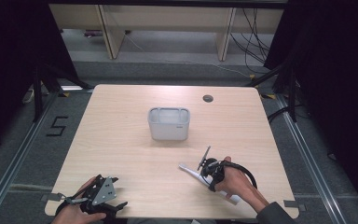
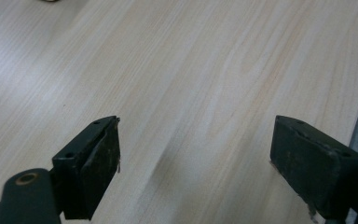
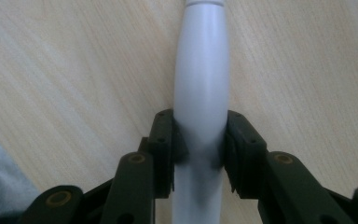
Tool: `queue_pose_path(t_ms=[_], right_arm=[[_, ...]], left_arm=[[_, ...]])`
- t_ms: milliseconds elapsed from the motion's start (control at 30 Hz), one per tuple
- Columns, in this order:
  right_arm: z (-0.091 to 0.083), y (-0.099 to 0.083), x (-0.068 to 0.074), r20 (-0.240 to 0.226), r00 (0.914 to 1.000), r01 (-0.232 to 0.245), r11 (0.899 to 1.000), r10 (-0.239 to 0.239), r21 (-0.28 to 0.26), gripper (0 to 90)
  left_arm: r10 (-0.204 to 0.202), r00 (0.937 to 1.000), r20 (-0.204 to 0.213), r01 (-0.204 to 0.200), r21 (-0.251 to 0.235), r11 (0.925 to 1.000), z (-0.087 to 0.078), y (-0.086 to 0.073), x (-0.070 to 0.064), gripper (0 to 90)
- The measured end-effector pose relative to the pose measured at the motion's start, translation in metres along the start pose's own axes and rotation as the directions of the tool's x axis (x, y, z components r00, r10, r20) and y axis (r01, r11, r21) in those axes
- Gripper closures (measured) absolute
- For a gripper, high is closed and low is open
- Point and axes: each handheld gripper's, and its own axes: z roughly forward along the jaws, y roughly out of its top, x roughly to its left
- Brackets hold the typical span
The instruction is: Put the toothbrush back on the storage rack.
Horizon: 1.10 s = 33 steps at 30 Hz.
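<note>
A long white utensil handle (image 1: 189,170) lies on the wooden table (image 1: 121,140) at the front right. My right gripper (image 1: 205,172) is down on it, held by a hand. In the right gripper view the smooth white handle (image 3: 200,79) runs straight up between the two black jaws, and my right gripper (image 3: 200,135) is shut on its sides. My left gripper (image 1: 108,193) rests at the table's front left corner in the other hand. In the left gripper view my left gripper (image 2: 196,158) stands open over bare wood, nothing between its pads (image 2: 98,163).
A grey rectangular bin (image 1: 168,123) with an open top stands at the middle of the table, beyond both grippers. A round cable hole (image 1: 208,98) sits near the far edge. Black frame legs and cables flank the table on the floor.
</note>
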Motion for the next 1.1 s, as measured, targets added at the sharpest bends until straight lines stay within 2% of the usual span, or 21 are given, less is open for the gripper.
queue_pose_path(t_ms=[33, 167, 200, 267, 300, 400, 433, 533, 567, 600, 633, 700, 733, 767, 800, 833, 867, 900, 967, 1033, 1100], right_arm=[[0.0, -0.001, 0.001, 0.012, 0.9997, -0.022, 1.0, 0.022, 0.002, 66.9], [0.0, -0.003, 0.001, 0.008, 0.9995, -0.03, 0.999, 0.03, -0.013, 66.9], [0.0, -0.003, 0.001, 0.014, 0.9994, -0.031, 0.999, 0.031, -0.011, 66.9], [-0.001, -0.004, 0.001, 0.014, 0.9997, -0.019, 1.0, 0.02, -0.018, 66.9], [-0.003, -0.005, 0.003, 0.01, 0.999, -0.044, 0.999, 0.044, -0.023, 66.9], [-0.006, -0.007, 0.0, -0.003, 0.9999, -0.014, 0.999, 0.014, -0.045, 66.9], [-0.007, -0.008, 0.0, 0.008, 0.9996, -0.026, 0.999, 0.027, -0.038, 66.9], [-0.014, -0.011, -0.001, 0.015, 0.9993, -0.032, 0.997, 0.033, -0.064, 66.9], [-0.021, -0.013, -0.001, 0.012, 0.9984, -0.055, 0.994, 0.056, -0.091, 66.9], [-0.021, -0.013, -0.001, 0.012, 0.9984, -0.055, 0.994, 0.056, -0.091, 66.9], [-0.027, -0.016, -0.006, 0.014, 0.999, -0.038, 0.985, 0.041, -0.166, 66.9], [-0.032, -0.018, -0.007, 0.018, 0.9988, -0.042, 0.981, 0.046, -0.187, 66.9], [-0.039, -0.022, -0.009, 0.013, 0.9991, -0.036, 0.971, 0.04, -0.236, 66.9], [-0.039, -0.022, -0.009, 0.013, 0.9991, -0.036, 0.971, 0.04, -0.236, 66.9], [-0.042, -0.023, -0.009, -0.001, 0.9979, -0.063, 0.966, 0.065, -0.251, 66.9], [-0.044, -0.024, -0.011, 0.007, 0.9987, -0.047, 0.96, 0.051, -0.276, 66.9], [-0.047, -0.025, -0.011, -0.001, 0.9969, -0.075, 0.954, 0.078, -0.291, 66.9], [-0.05, -0.026, -0.014, 0.007, 0.998, -0.058, 0.947, 0.063, -0.316, 66.9], [-0.055, -0.026, -0.015, -0.002, 0.9962, -0.082, 0.938, 0.087, -0.337, 66.9], [-0.06, -0.026, -0.018, -0.003, 0.9959, -0.084, 0.914, 0.09, -0.397, 66.9], [-0.064, -0.026, -0.02, -0.015, 0.9943, -0.102, 0.901, 0.106, -0.421, 66.9]], left_arm=[[0.002, 1.0, -0.001, -0.002, 0.001, 1.0, 0.0, 0.0, 0.0, 15.7], [0.012, 0.9999, -0.001, -0.012, 0.023, 0.9997, -0.002, 0.001, 0.001, 15.7], [0.0, 1.0, -0.002, 0.0, 0.0, 1.0, 0.0, 0.0, 0.0, 15.7], [0.004, 1.0, 0.0, -0.004, 0.016, 0.9999, -0.001, 0.0, 0.001, 15.7], [0.0, 1.0, -0.004, 0.0, 0.0, 1.0, 0.0, 0.0, 0.001, 15.6], [0.004, 1.0, 0.001, -0.004, 0.016, 0.9999, -0.001, 0.0, 0.001, 15.7], [0.0, 1.0, -0.004, 0.0, 0.002, 1.0, 0.0, 0.0, 0.001, 15.6], [-0.002, 1.0, -0.001, 0.002, -0.002, 1.0, 0.0, 0.0, 0.0, 15.6], [0.015, 0.9999, -0.002, -0.015, 0.026, 0.9995, -0.001, 0.001, 0.002, 15.7], [0.003, 1.0, -0.007, -0.003, 0.014, 0.9999, 0.0, 0.0, 0.001, 15.7], [0.003, 0.9999, -0.012, -0.003, 0.01, 0.9999, 0.0, 0.0, 0.001, 15.6], [-0.003, 1.0, -0.006, 0.003, 0.002, 1.0, 0.0, 0.0, 0.001, 15.6], [-0.001, 1.0, -0.005, 0.001, 0.003, 1.0, 0.0, 0.0, 0.001, 15.7], [0.001, 1.0, -0.004, 0.0, 0.006, 1.0, 0.0, 0.0, 0.001, 15.7], [0.012, 0.9996, -0.027, -0.011, 0.015, 0.9998, 0.001, 0.0, 0.001, 15.7], [0.005, 0.9992, -0.04, -0.005, 0.009, 1.0, 0.002, 0.0, 0.0, 15.6], [-0.001, 1.0, -0.005, 0.001, 0.005, 1.0, 0.0, 0.0, 0.0, 15.6], [-0.001, 1.0, -0.004, 0.001, 0.003, 1.0, 0.0, 0.001, 0.001, 15.6], [0.001, 1.0, -0.005, -0.001, 0.008, 1.0, 0.0, 0.0, 0.001, 15.6], [0.006, 0.9997, -0.023, -0.006, 0.011, 0.9999, 0.001, 0.0, 0.001, 15.6], [0.0, 1.0, -0.002, 0.0, 0.004, 1.0, 0.0, 0.0, 0.0, 15.7]])
